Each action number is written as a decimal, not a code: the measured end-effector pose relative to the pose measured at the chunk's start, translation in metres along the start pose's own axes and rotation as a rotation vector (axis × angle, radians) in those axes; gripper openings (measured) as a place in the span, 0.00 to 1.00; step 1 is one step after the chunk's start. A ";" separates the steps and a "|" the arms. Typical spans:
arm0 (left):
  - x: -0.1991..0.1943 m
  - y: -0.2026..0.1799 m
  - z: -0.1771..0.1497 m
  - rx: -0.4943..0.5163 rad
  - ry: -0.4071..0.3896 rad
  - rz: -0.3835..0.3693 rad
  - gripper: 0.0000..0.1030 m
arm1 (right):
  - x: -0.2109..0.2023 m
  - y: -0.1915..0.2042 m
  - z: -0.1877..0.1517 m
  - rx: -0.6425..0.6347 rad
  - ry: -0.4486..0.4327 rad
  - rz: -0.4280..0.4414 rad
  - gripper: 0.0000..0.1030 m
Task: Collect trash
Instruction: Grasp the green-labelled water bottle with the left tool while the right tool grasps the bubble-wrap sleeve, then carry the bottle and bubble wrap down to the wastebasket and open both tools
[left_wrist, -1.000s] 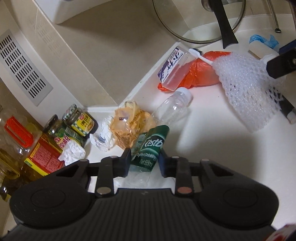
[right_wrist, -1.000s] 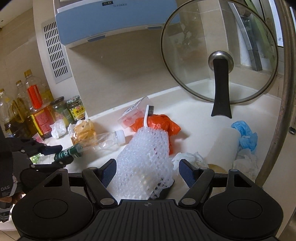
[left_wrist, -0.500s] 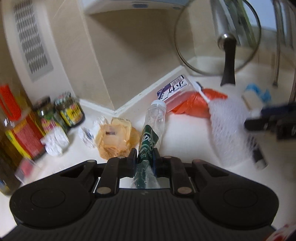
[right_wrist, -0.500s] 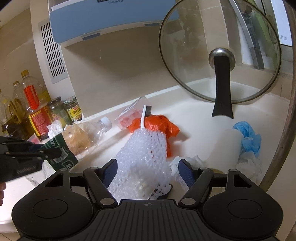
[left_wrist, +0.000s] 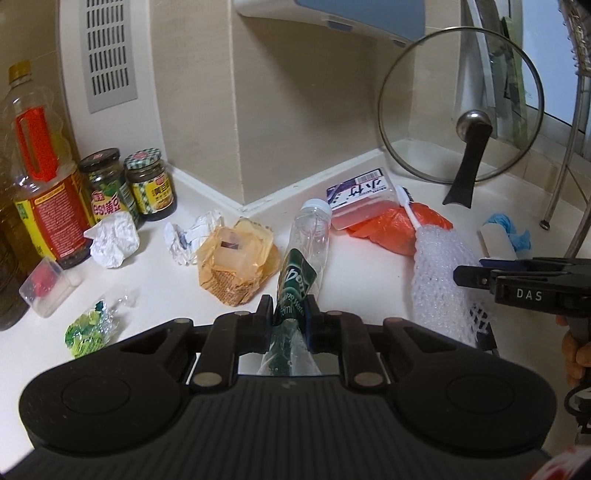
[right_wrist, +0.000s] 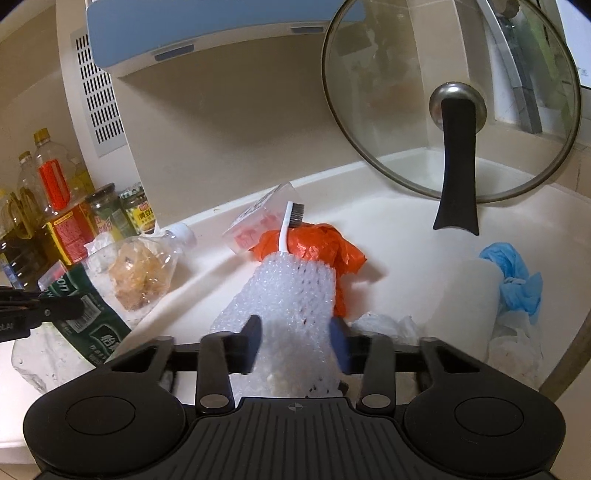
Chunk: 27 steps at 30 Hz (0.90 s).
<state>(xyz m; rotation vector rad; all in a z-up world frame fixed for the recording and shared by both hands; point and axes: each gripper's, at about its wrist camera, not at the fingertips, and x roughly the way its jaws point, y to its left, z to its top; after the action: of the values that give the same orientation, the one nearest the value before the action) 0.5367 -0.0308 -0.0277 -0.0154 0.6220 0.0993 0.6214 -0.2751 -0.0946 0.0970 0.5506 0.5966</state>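
Left tongs (left_wrist: 289, 309): clamped on the crushed lower end of the plastic bottle (left_wrist: 309, 239), green label between the pads; bottle raised off the tabletop (left_wrist: 362, 280), cap pointing away.
Right tongs (right_wrist: 295, 341): jaws have just been closing around the white foam net (right_wrist: 284, 295); both pads at its sides, contact not certain.
Foam net: lying on the tabletop, a toothbrush (right_wrist: 290, 225) sticking out of its far end, over an orange plastic bag (right_wrist: 317, 247).
Other trash: yellow wrapper (left_wrist: 236, 264), crumpled tissue (left_wrist: 112, 238), blue bag (right_wrist: 515, 277).
Background: jars (left_wrist: 127, 184), oil bottle (left_wrist: 42, 173), glass lid (right_wrist: 452, 99) leaning on the wall.
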 end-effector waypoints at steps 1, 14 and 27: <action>-0.001 0.001 0.000 -0.005 -0.001 0.003 0.15 | -0.001 0.000 0.000 -0.001 -0.005 0.003 0.28; -0.028 0.011 -0.005 -0.050 -0.023 0.003 0.15 | -0.031 0.005 0.004 0.047 -0.090 0.074 0.06; -0.094 0.026 -0.032 -0.133 -0.040 -0.017 0.15 | -0.086 0.055 -0.001 0.045 -0.113 0.195 0.06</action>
<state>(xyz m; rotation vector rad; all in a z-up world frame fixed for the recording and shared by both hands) 0.4397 -0.0143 0.0011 -0.1469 0.5743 0.1244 0.5335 -0.2775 -0.0426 0.2274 0.4474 0.7644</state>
